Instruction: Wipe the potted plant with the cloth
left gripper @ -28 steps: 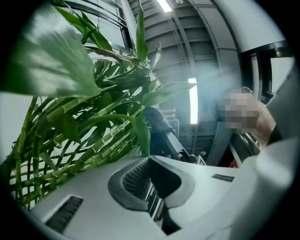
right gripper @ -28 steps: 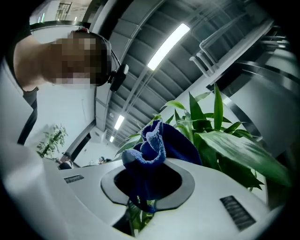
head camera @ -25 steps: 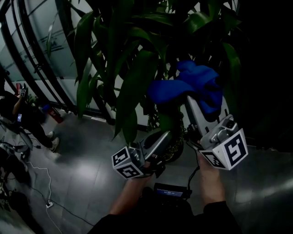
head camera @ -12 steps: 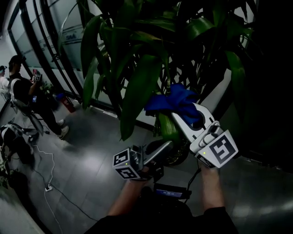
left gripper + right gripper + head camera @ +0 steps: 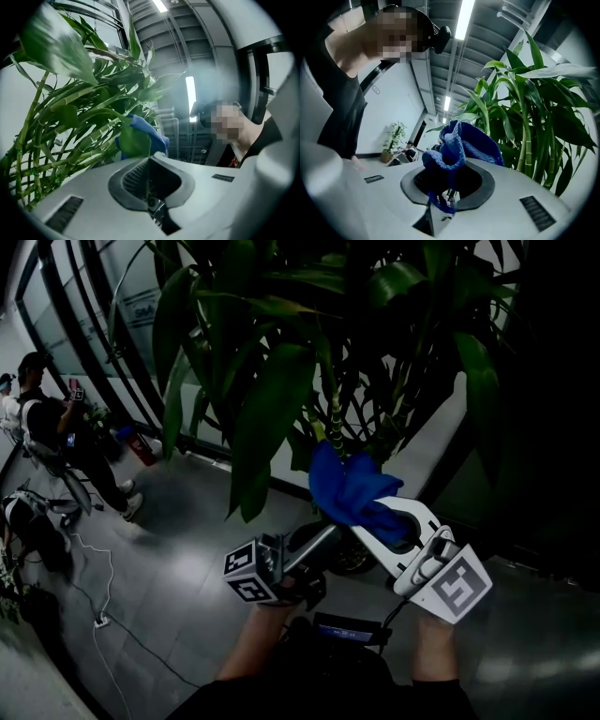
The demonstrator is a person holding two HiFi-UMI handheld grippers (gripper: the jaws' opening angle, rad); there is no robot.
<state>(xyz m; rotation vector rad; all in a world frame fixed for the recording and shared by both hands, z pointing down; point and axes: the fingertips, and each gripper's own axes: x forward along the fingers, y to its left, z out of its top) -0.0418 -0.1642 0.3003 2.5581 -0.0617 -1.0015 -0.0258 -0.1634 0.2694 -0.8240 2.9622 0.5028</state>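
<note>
Dim hallway shadows half-hide the pot (image 5: pixel 339 560); right gripper (image 5: pixel 446 183) clamps cloth (image 5: pixel 461 146), left gripper (image 5: pixel 149 164) pinches leaf (image 5: pixel 134 140).

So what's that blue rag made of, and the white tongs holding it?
The bunched blue cloth looks like soft knitted or woven fabric: its surface shows a fine ribbed texture and a stitched edge. The right gripper, whose tongs pinch it, looks like smooth matte white plastic: even, faintly shiny.

The head view looks steeply down from above onto the glossy grey floor (image 5: pixel 169 606). Both gripper views, set low and very near, face upward. All three share the bunched blue cloth (image 5: pixel 352 488) (image 5: pixel 146 132) (image 5: pixel 461 143) and the tall green leafy potted plant (image 5: pixel 272 390) (image 5: pixel 70 117) (image 5: pixel 529 117).
</note>
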